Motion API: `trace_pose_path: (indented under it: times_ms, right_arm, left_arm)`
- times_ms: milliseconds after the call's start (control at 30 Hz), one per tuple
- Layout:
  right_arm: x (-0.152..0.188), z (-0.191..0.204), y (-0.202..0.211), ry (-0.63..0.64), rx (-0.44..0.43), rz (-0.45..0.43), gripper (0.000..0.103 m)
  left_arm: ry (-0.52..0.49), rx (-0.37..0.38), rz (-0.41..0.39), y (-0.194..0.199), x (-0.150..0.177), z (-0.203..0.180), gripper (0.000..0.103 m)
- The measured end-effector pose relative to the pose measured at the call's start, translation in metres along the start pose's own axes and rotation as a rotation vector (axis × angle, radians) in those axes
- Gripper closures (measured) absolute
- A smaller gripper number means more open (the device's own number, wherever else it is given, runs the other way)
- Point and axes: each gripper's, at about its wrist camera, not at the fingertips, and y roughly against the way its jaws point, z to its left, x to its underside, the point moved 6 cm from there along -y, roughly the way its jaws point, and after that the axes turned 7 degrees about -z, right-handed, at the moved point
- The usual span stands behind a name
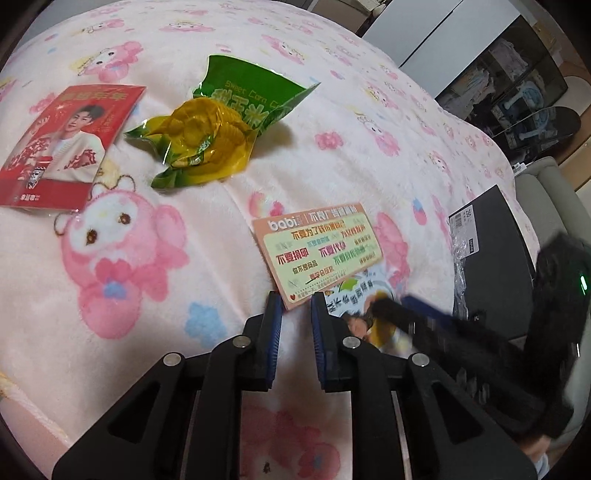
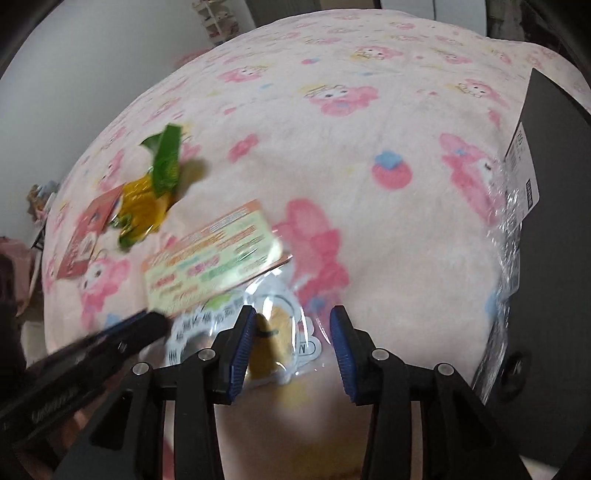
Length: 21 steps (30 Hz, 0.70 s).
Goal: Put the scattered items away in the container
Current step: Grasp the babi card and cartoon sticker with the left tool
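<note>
An orange-bordered card [image 1: 317, 254] lies on the pink blanket [image 1: 332, 166], overlapping a white blister pack with a yellow toy [image 1: 373, 317]. My left gripper [image 1: 295, 301] is open, its fingertips at the card's near corner. My right gripper [image 2: 293, 315] is open above the blister pack [image 2: 273, 332], beside the card [image 2: 214, 254]. A green and yellow corn snack bag [image 1: 214, 125] and a red photo card [image 1: 62, 147] lie farther left; both show in the right wrist view, the bag [image 2: 155, 184] and the red card [image 2: 88, 232]. A black box [image 1: 491, 258] sits at the right.
The black box [image 2: 546, 184] has a white label and crinkled clear wrap [image 2: 509, 221] at its edge. A white cabinet [image 1: 424, 29] and dark shelves [image 1: 517, 85] stand beyond the bed. The blanket's edge drops off at the left.
</note>
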Motion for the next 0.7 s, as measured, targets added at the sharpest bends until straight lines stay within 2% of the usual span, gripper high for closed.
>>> trace_pose_path:
  times_ms: [200, 300, 400, 467, 533, 700]
  right_arm:
    - [0.041, 0.031, 0.032, 0.036, -0.133, 0.071, 0.066]
    - [0.048, 0.03, 0.04, 0.044, -0.094, 0.067, 0.066]
    - [0.04, 0.018, 0.034, -0.012, -0.063, 0.049, 0.066]
    - [0.032, 0.013, 0.027, -0.032, -0.062, 0.04, 0.066]
    - [0.028, 0.014, 0.017, -0.047, -0.065, 0.044, 0.066]
    - [0.034, 0.02, 0.018, -0.062, -0.087, 0.044, 0.067]
  left_arm:
    - [0.02, -0.022, -0.022, 0.009, -0.003, 0.008, 0.083]
    - [0.009, -0.043, -0.017, 0.009, -0.002, 0.01, 0.083]
    - [-0.01, -0.059, -0.007, 0.006, 0.0, 0.008, 0.081]
    - [-0.024, -0.057, 0.006, 0.003, 0.003, 0.005, 0.074]
    - [-0.034, -0.044, 0.037, -0.002, 0.008, 0.002, 0.071]
    - [-0.057, -0.008, 0.069, -0.002, 0.016, -0.006, 0.071]
